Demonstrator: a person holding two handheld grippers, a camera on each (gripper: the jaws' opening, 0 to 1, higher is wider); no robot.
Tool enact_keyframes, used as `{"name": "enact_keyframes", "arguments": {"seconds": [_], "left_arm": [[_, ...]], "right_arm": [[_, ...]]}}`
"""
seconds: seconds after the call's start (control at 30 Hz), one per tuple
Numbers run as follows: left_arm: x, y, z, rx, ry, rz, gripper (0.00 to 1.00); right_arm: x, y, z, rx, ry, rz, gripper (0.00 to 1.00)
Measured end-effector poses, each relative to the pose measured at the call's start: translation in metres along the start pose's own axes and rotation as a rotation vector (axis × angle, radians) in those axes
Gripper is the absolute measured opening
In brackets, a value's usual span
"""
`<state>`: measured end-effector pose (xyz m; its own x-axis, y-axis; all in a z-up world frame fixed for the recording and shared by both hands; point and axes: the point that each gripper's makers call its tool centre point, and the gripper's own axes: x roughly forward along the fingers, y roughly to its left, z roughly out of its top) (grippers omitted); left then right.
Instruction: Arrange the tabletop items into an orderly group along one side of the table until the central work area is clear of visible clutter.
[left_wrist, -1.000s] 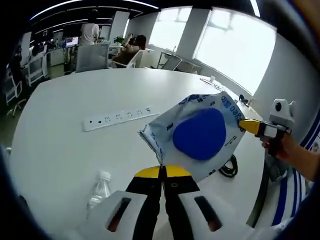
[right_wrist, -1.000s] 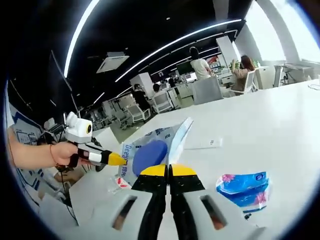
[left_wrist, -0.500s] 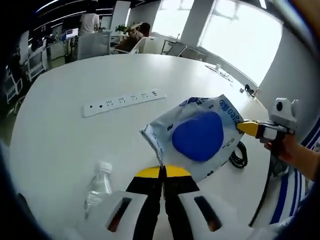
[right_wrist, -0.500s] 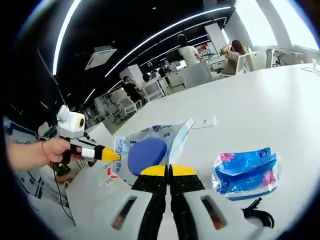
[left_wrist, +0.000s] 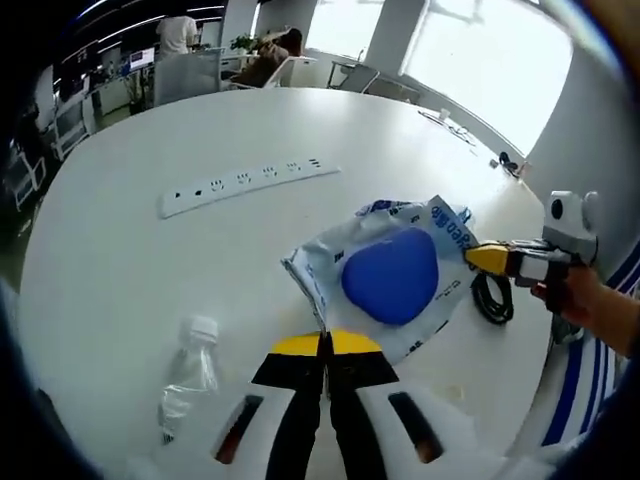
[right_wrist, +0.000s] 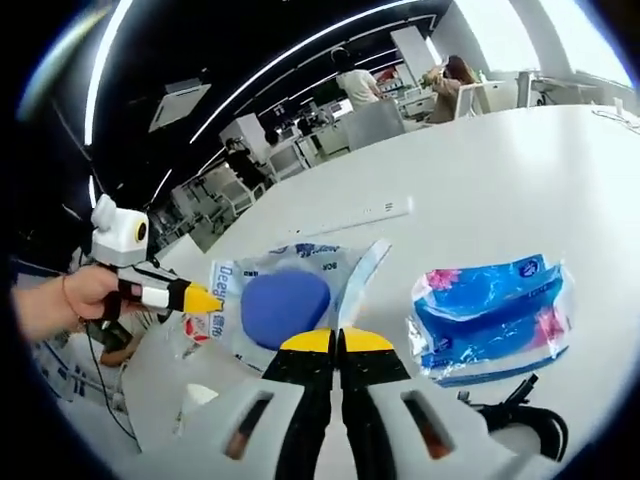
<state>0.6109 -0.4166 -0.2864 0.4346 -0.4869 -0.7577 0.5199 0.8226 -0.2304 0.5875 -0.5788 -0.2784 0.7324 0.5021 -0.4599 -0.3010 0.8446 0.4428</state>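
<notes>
A white packet (left_wrist: 395, 275) with blue print and a big blue oval hangs just over the white table (left_wrist: 120, 280), held at two edges. My left gripper (left_wrist: 325, 345) is shut on its near edge. My right gripper (left_wrist: 485, 257) comes in from the right, shut on the far edge. In the right gripper view the same packet (right_wrist: 285, 300) sits between my right gripper (right_wrist: 337, 342) and my left gripper (right_wrist: 205, 298). A blue tissue pack (right_wrist: 490, 315) lies on the table to the right of it.
A white power strip (left_wrist: 245, 183) lies across the table's middle. A clear water bottle (left_wrist: 185, 375) lies at the near left. A coiled black cable (left_wrist: 492, 297) rests near the table's right edge. Chairs and seated people are beyond the far edge.
Both grippers have kept their hold and brought the packet lower, close to the tabletop. The cameras tilted down, so the tissue pack and the cable look nearer.
</notes>
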Motion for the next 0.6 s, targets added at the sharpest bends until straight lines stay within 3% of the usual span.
{"name": "enact_keyframes", "arguments": {"seconds": [0.6], "left_arm": [[0.024,0.016,-0.012,-0.052,0.049,0.017,0.00]], "right_arm": [[0.025,-0.021,-0.029,0.017,0.079,-0.046,0.00]]}}
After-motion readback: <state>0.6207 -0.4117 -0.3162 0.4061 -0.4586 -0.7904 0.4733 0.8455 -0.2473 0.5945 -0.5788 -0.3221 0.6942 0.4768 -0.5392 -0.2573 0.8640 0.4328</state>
